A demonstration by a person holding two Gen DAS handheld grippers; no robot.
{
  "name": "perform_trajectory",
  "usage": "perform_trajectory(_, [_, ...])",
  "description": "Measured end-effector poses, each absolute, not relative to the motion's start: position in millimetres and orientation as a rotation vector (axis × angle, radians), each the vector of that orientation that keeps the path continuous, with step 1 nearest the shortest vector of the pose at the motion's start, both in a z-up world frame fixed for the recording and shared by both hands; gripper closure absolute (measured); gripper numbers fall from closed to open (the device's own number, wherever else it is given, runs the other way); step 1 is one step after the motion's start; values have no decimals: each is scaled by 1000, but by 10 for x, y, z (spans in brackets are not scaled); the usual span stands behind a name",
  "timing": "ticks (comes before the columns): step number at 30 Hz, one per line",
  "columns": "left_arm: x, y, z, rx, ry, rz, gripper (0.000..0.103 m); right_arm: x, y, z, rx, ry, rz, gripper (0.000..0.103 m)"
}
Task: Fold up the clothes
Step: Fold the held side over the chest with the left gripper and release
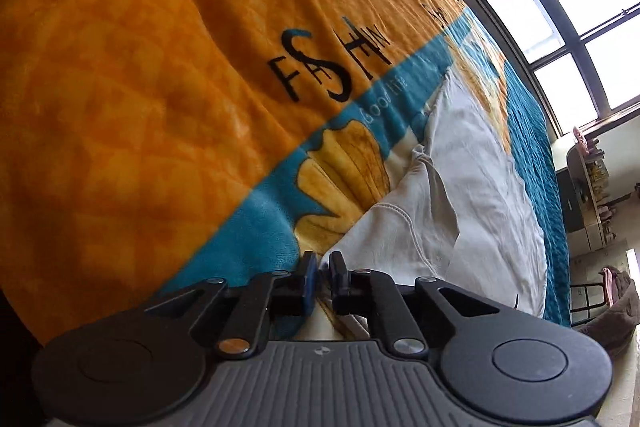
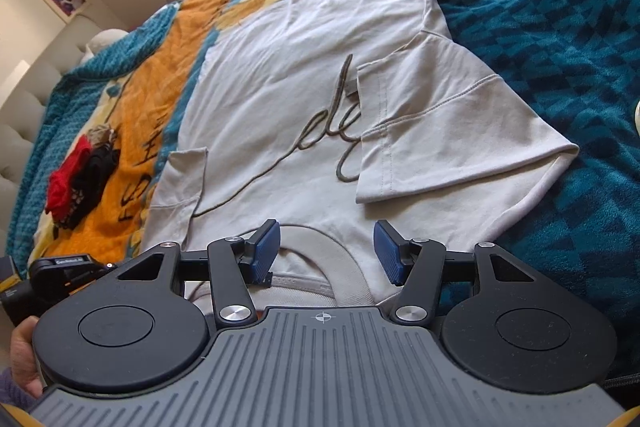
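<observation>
The right hand-held gripper [image 2: 326, 253] hides the t-shirt [image 2: 280, 75] collar's near edge; script lettering [image 2: 320, 143] disappears under a folded sleeve [image 2: 440, 131].

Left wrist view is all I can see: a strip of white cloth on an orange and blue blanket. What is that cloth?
Observer: It is a white T-shirt, spread flat, with cursive writing across the chest.
Operator: Is the other gripper holding it?
Observer: No. The right gripper is open, with its jaws apart on either side of the collar.
Operator: Is any of it folded?
Observer: Yes. One sleeve is folded in over the chest and covers the end of the writing.
Operator: Are there other clothes?
Observer: A red and black pile lies on the blanket's orange part, apart from the shirt.
</observation>
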State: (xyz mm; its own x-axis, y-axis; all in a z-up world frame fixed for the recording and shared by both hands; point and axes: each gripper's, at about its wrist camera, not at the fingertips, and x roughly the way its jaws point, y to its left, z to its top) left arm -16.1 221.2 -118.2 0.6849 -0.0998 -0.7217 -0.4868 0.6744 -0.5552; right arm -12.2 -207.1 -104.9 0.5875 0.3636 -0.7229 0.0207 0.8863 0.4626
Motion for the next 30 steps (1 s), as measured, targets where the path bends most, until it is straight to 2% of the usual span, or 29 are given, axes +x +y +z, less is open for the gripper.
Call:
perform_trajectory(3, [-86, 2046, -940, -699, 695, 163, 92, -161, -2093, -1026, 435, 899, 221, 48])
perform_trajectory(5, [91, 1904, -882, -657, 680, 82, 92, -172, -2095, -1021, 413, 881, 227, 66])
perform_trajectory(6, [235, 1837, -909, -634, 701, 71, 92, -167, -2092, -1025, 408, 881, 231, 68])
perform_trajectory(9, [685, 1664, -1120, -572, 795, 83, 93, -147, -2106, -1037, 433, 890, 247, 68])
perform_trajectory(15, [856, 1357, -1361, -505, 956, 77, 93, -145, -2170, -1024, 445, 889, 244, 67])
perform_trajectory(20, [720, 1276, -1054, -516, 829, 55, 91, -104, -2262, -1013, 465, 866, 237, 65])
perform_trajectory(22, [919, 1289, -1092, -499, 831, 78, 86, -54, -2269, -1033, 468, 865, 227, 65])
perform_trajectory(25, [1330, 1288, -1402, -485, 956, 129, 88, -35, -2262, -1058, 484, 870, 227, 65])
perform_trajectory(29, [1443, 1018, -1343, -355, 906, 2, 88, -63, -2241, -1079, 464, 882, 230, 65])
perform_trajectory(30, [1384, 937, -1257, -354, 896, -68, 84, -73, -2239, -1084, 456, 886, 233, 65])
